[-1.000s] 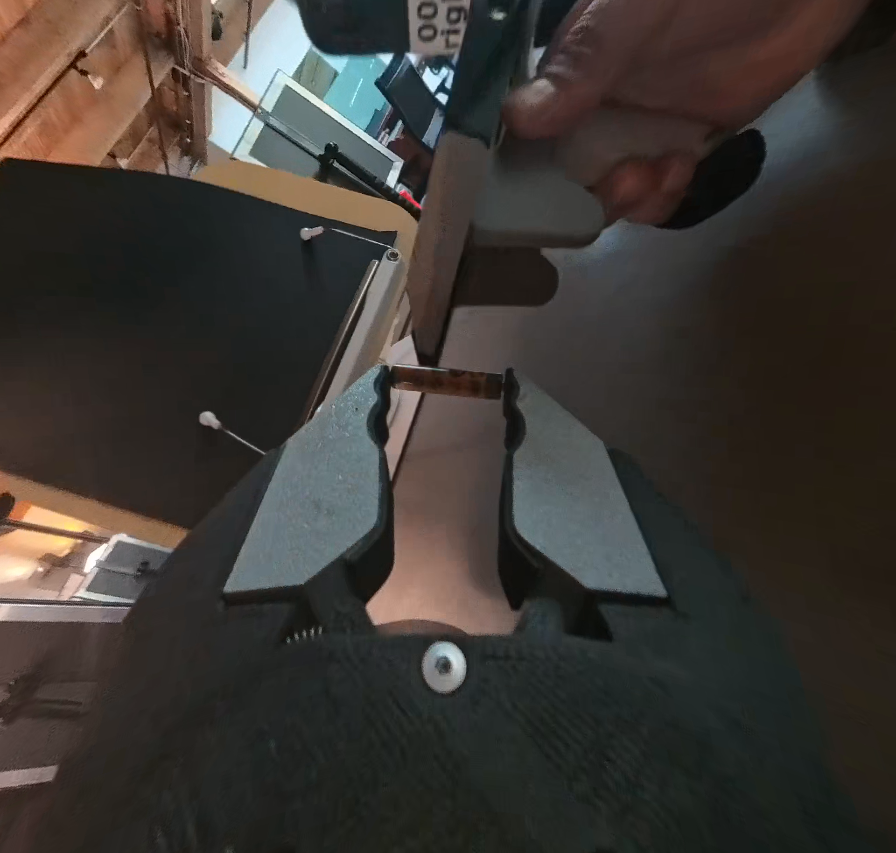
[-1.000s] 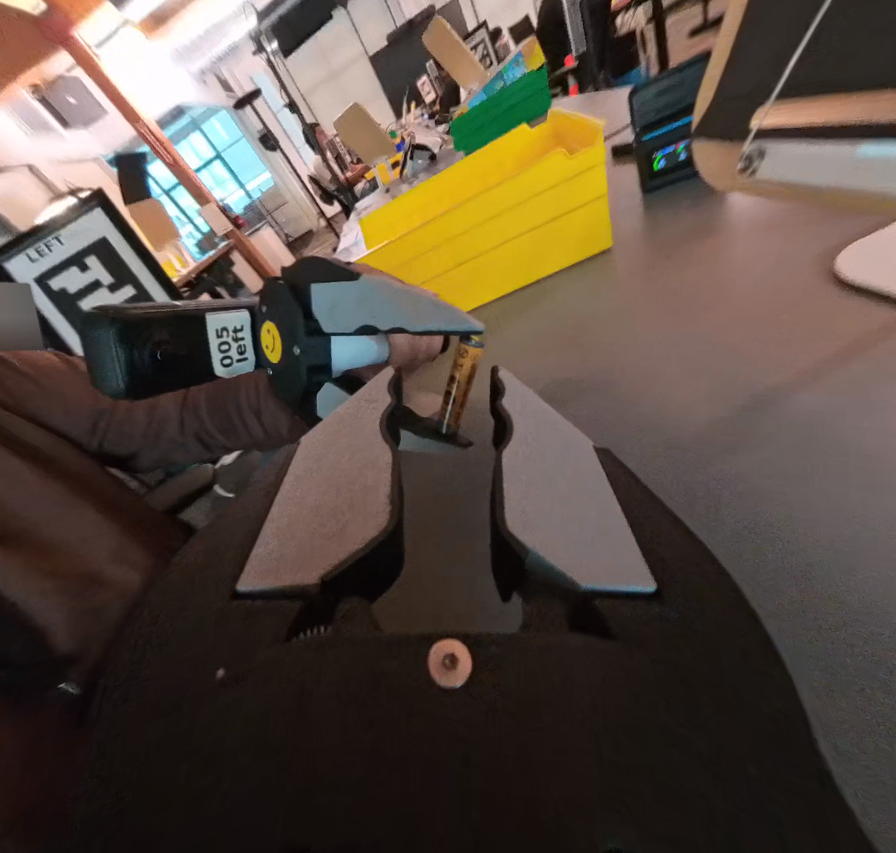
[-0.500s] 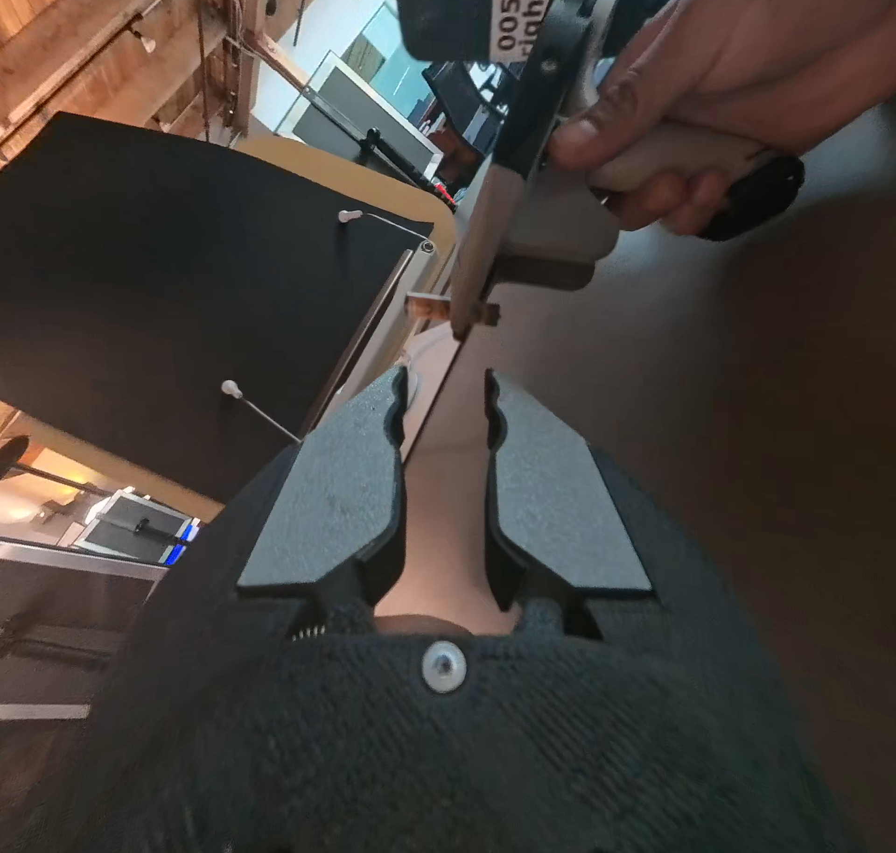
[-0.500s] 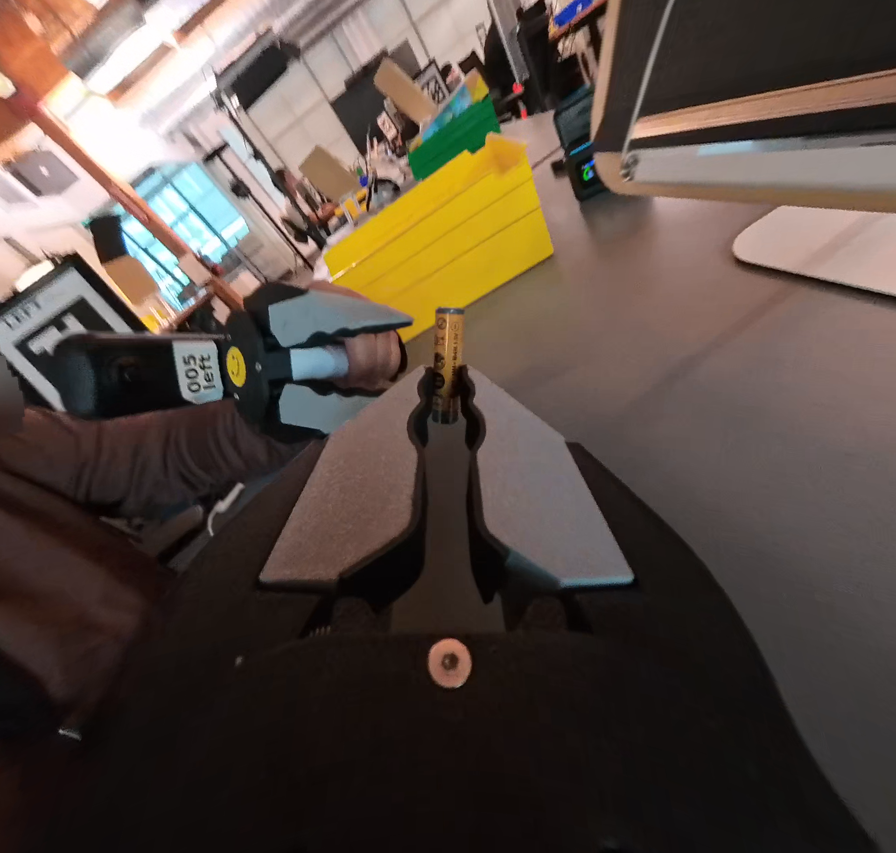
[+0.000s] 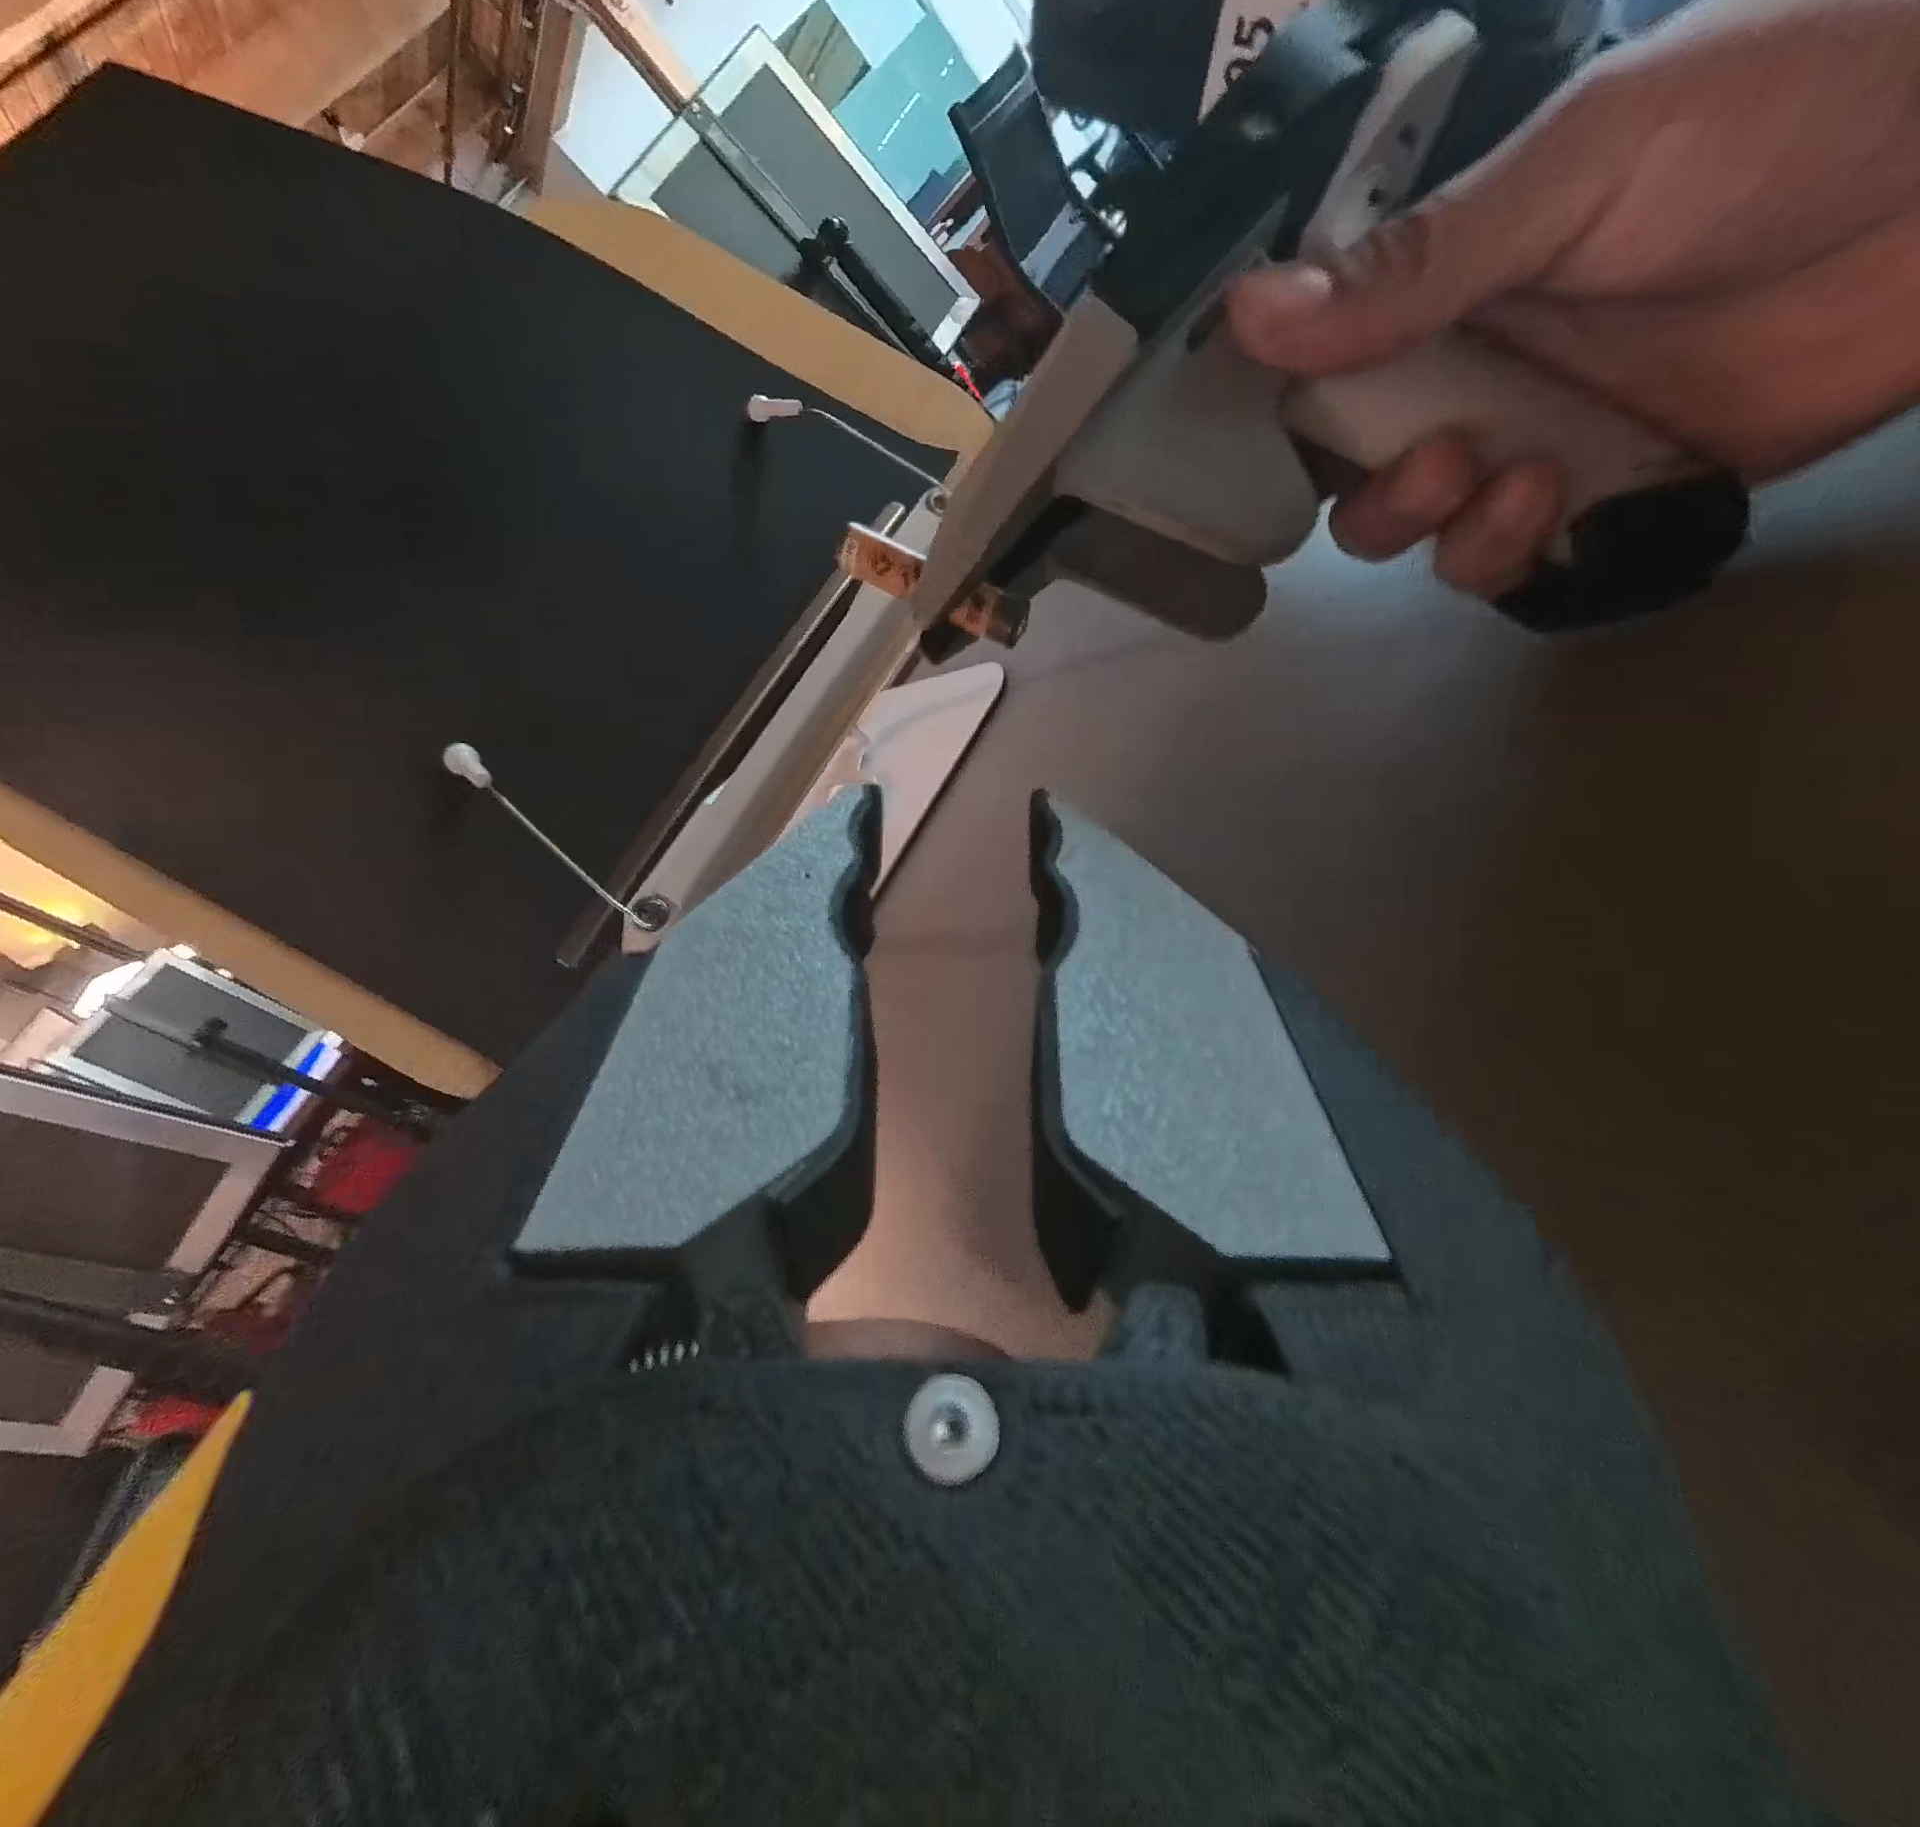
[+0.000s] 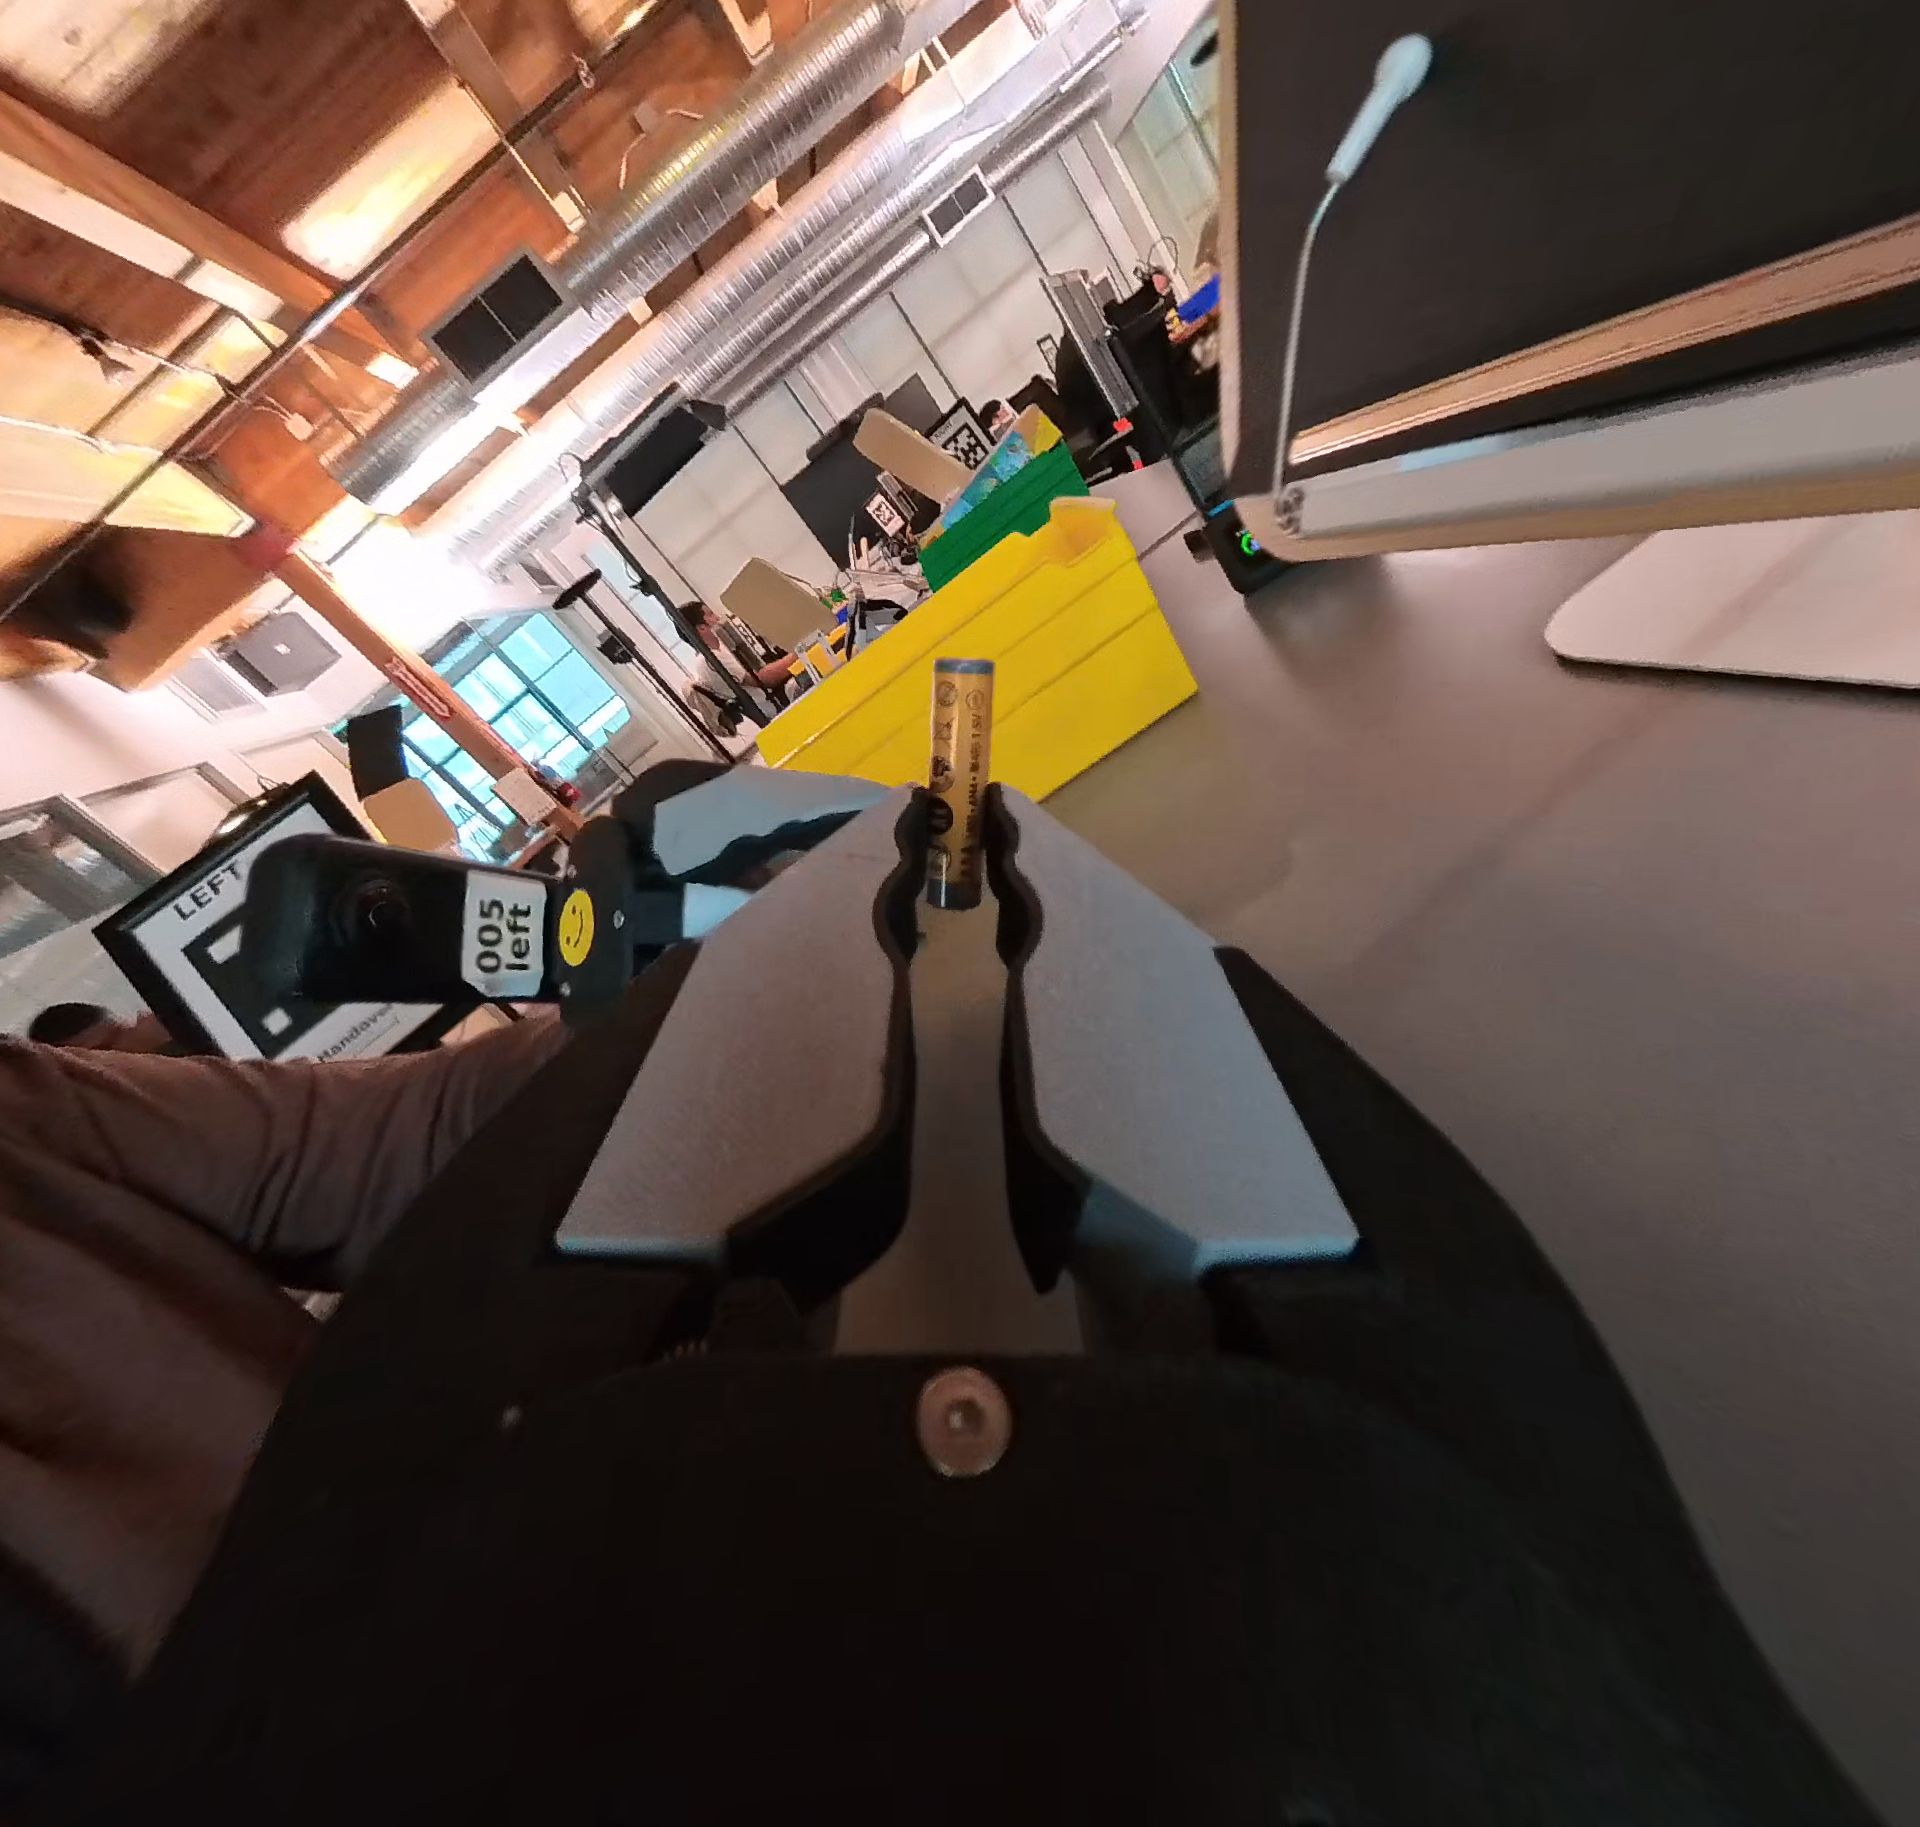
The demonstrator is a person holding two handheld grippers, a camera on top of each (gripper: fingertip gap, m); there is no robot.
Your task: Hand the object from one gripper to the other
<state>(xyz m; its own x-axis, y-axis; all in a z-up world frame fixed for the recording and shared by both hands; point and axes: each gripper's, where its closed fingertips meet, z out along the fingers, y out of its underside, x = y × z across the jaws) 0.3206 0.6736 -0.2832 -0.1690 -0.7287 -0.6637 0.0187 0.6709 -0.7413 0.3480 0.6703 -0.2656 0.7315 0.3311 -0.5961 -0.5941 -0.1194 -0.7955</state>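
At the left side of the bench (image 6: 1558, 946), the left tool (image 5: 954, 847) stands with its jaws parted by a modest gap and nothing between them; 1 second ago those same jaws carried the battery (image 6: 961, 790) crosswise at their tips, and half a second ago they had already let go. The battery now sits in the right tool (image 6: 954, 842), pinched low on its body between the notched tips and standing upright above them, with its upper part clear of the jaws. From the left tool's side the battery (image 5: 883, 562) shows as a short bar poking out on either side of the right tool's closed fingers, which a person's hand (image 5: 1610, 323) holds by the handle, up and away from the left tool. The 2 tools, close together 1 second ago, are now apart, so I judge the handover itself done, and what remains is only to carry the battery off or set it down. Further right and behind, 1 yellow bin (image 6: 997, 665) stands on the bench with a green bin (image 6: 987, 520) beyond it; what lies inside the yellow one cannot be seen from here, while some coloured items show above the green one's rim. At far right a dark panel (image 6: 1558, 167) rises over a pale flat base (image 6: 1745, 614).
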